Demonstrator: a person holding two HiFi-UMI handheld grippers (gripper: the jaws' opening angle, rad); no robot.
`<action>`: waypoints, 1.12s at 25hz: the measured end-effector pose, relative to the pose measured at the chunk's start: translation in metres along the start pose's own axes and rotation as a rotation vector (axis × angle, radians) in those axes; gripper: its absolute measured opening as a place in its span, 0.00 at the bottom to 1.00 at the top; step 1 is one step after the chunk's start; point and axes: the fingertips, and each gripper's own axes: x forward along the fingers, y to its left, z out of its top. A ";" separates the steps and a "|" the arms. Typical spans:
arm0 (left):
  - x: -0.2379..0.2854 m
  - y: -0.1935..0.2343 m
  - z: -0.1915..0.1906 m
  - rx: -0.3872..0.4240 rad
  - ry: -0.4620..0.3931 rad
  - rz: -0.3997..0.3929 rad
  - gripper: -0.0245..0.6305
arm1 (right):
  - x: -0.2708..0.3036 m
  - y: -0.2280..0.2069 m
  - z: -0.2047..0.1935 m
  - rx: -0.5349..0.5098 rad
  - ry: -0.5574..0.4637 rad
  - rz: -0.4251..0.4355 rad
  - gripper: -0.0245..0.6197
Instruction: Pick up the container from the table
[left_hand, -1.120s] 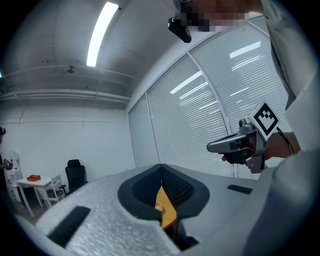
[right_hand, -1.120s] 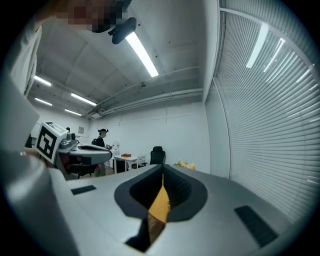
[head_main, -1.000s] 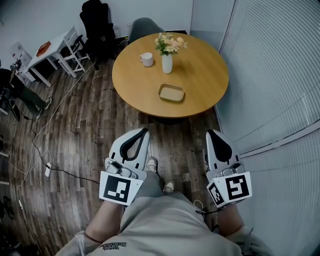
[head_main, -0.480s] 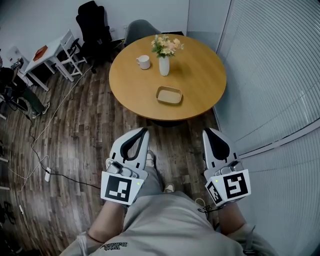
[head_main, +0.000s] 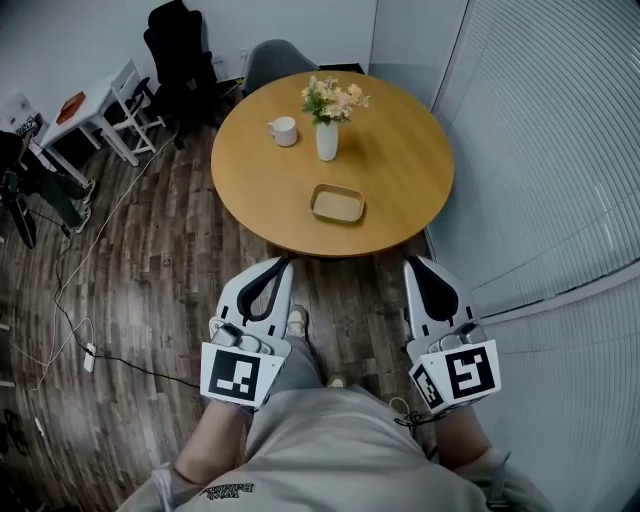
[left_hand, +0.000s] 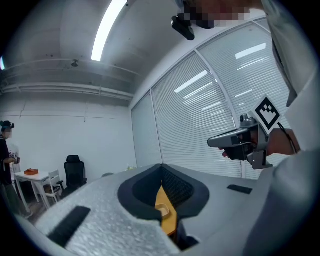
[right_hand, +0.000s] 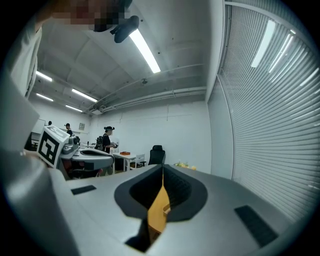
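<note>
The container (head_main: 338, 203), a shallow tan tray, lies on the round wooden table (head_main: 400, 170) near its front edge. Both grippers hang over the floor, short of the table and apart from the container. My left gripper (head_main: 284, 263) is shut with nothing in it, and so is my right gripper (head_main: 417, 263). In the left gripper view the container (left_hand: 163, 211) shows small through the hollow behind the shut jaws. In the right gripper view only a sliver of the table (right_hand: 159, 210) shows through the same hollow.
A white vase of flowers (head_main: 328, 138) and a white mug (head_main: 283, 130) stand behind the container. A grey chair (head_main: 272, 56) sits behind the table and slatted blinds (head_main: 540, 150) run along the right. Cables (head_main: 90, 300) lie on the wood floor at left.
The table and container have come nearer and lower in the head view. Both grippers keep their pose and stay shut.
</note>
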 end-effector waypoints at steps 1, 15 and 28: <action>0.006 0.005 -0.001 -0.002 0.002 -0.005 0.07 | 0.008 -0.002 0.000 0.001 0.001 -0.004 0.08; 0.109 0.104 -0.007 -0.022 -0.006 -0.100 0.07 | 0.139 -0.026 0.014 -0.005 0.037 -0.074 0.08; 0.198 0.192 -0.013 -0.017 -0.016 -0.209 0.07 | 0.255 -0.044 0.022 -0.003 0.052 -0.160 0.08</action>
